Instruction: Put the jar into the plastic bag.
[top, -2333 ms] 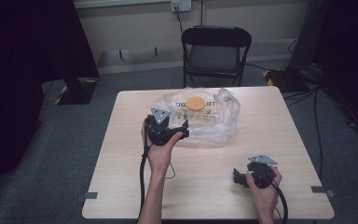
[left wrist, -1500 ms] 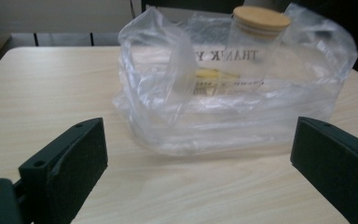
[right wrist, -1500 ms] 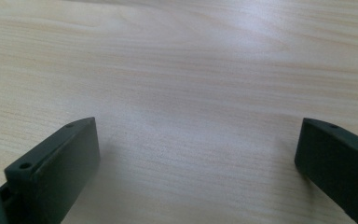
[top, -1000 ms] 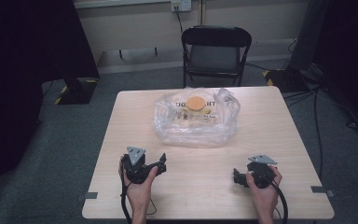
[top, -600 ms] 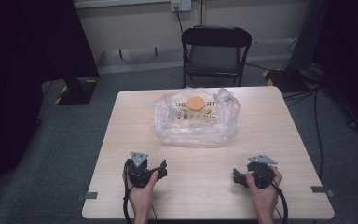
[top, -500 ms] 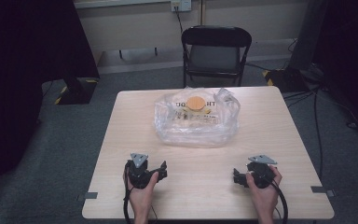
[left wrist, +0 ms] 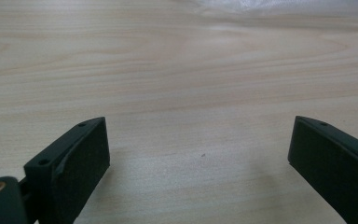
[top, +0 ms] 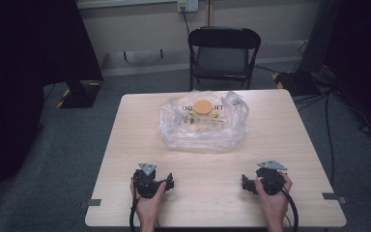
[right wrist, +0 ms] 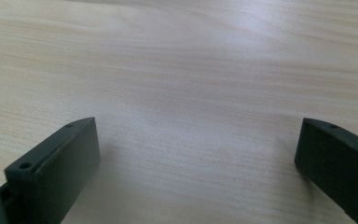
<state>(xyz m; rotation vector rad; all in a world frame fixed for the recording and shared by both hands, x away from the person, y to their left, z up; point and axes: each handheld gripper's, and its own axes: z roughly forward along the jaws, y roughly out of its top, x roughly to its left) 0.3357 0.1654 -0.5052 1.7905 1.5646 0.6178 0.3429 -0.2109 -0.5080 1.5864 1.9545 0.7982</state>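
Both tongs wide, resting at the table's near edge.
My left tongs [top: 168,182] and right tongs [top: 245,182] hold nothing; the clear plastic bag [top: 203,124] looks light, crinkly, slippery: pinch a loose fold.

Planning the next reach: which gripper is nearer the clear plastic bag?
Left. The left gripper rests just below the plastic bag's near-left corner; the right gripper sits slightly farther off, past its near-right corner.

Table [top: 280,125] is pale wood-grain, smooth with a soft sheen. The bag [top: 203,126] is clear, crinkly, glossy plastic. Both grippers' jaws look like matt black plastic; the chair [top: 223,50] is black too, with a dull seat.
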